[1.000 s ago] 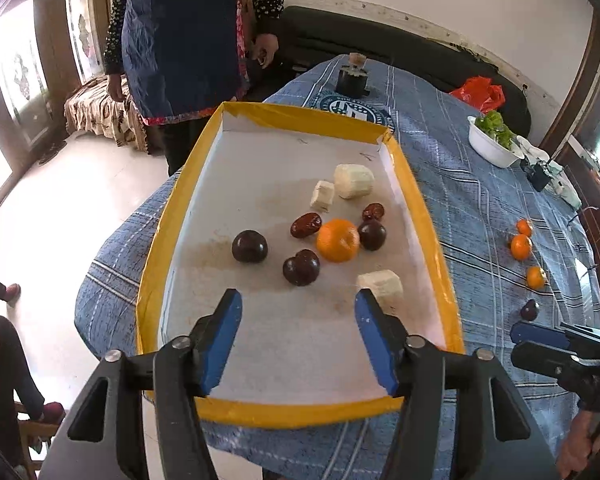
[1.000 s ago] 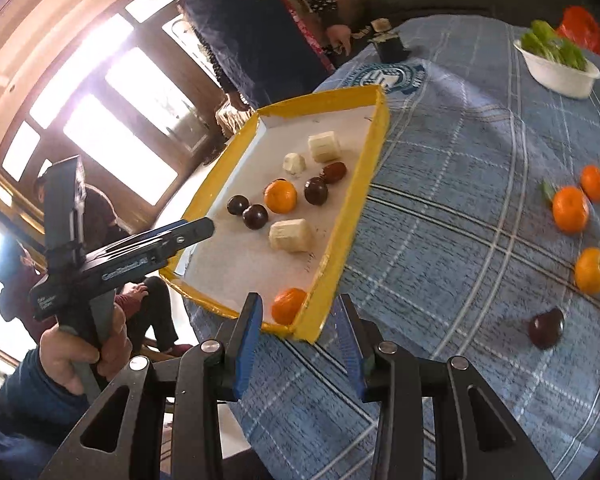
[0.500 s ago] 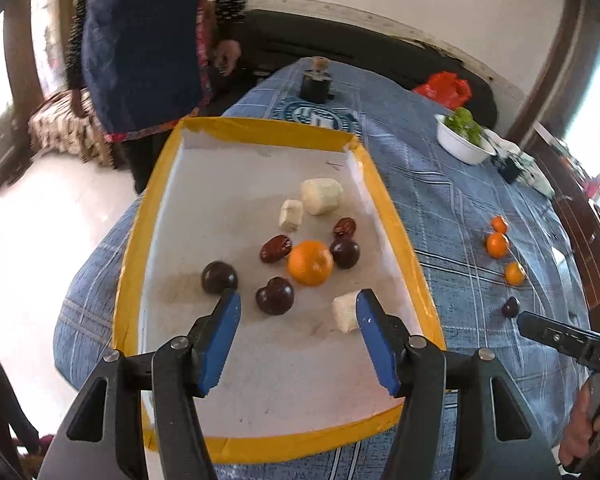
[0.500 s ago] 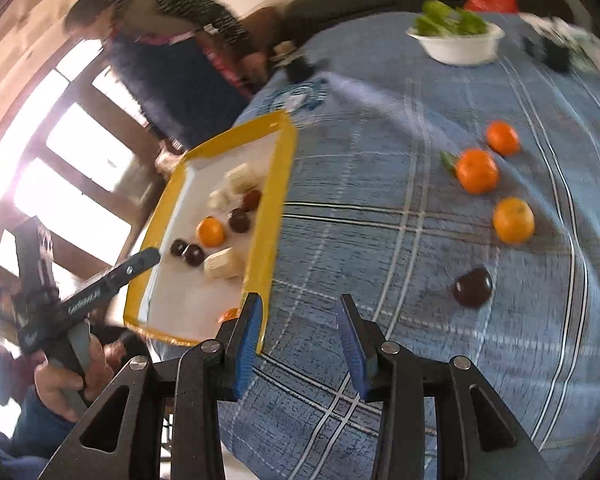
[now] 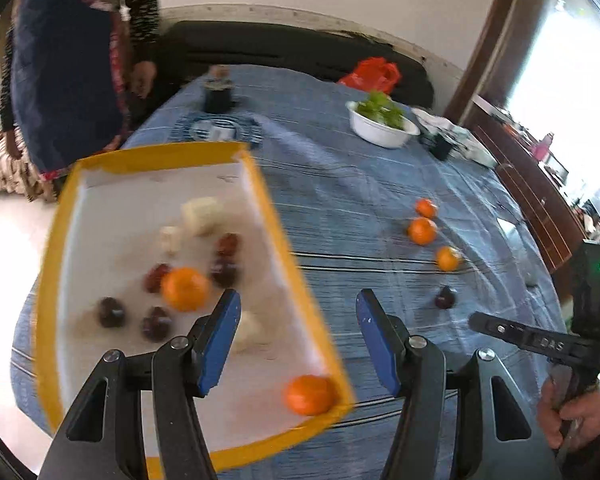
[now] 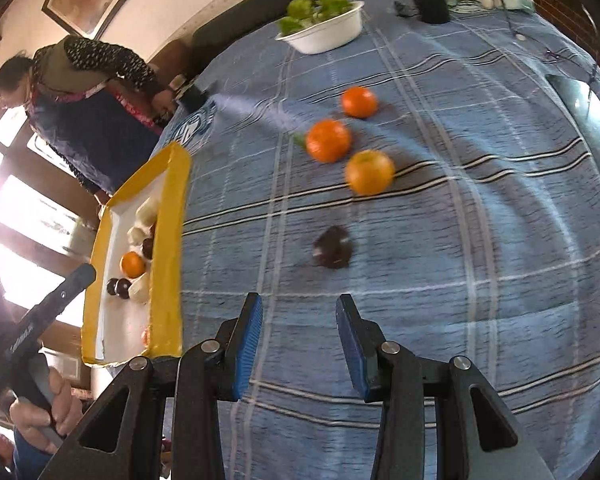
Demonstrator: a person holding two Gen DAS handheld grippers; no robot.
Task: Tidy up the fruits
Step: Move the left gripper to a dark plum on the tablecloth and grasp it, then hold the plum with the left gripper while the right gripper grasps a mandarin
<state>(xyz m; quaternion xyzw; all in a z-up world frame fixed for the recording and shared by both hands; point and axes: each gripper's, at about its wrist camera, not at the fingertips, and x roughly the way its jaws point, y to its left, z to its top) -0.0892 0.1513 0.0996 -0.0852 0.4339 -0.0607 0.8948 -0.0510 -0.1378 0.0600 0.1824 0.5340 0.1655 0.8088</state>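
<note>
A yellow-rimmed white tray (image 5: 268, 204) lies on the blue checked tablecloth and holds two oranges (image 5: 185, 289) (image 5: 310, 395), several dark plums (image 5: 111, 312), red dates and white fruit pieces (image 5: 202, 213). My left gripper (image 5: 298, 316) is open and empty above the tray's right rim. Three oranges (image 6: 369, 172) (image 6: 327, 141) (image 6: 359, 101) and a dark plum (image 6: 332, 247) lie loose on the cloth. My right gripper (image 6: 299, 316) is open and empty, just short of the plum. The tray also shows in the right wrist view (image 6: 168, 248).
A white bowl of greens (image 6: 325, 28) stands at the far side, with a black cup (image 6: 432, 7) and a red bag (image 5: 370, 74) near it. A dark jar (image 5: 217, 92) stands on a round mat. A person in a blue apron (image 5: 64, 76) stands at the table's far left.
My left gripper has swung right, from over the tray's middle to its right rim. My right gripper has swung right, away from the tray corner, and now faces the loose plum and oranges.
</note>
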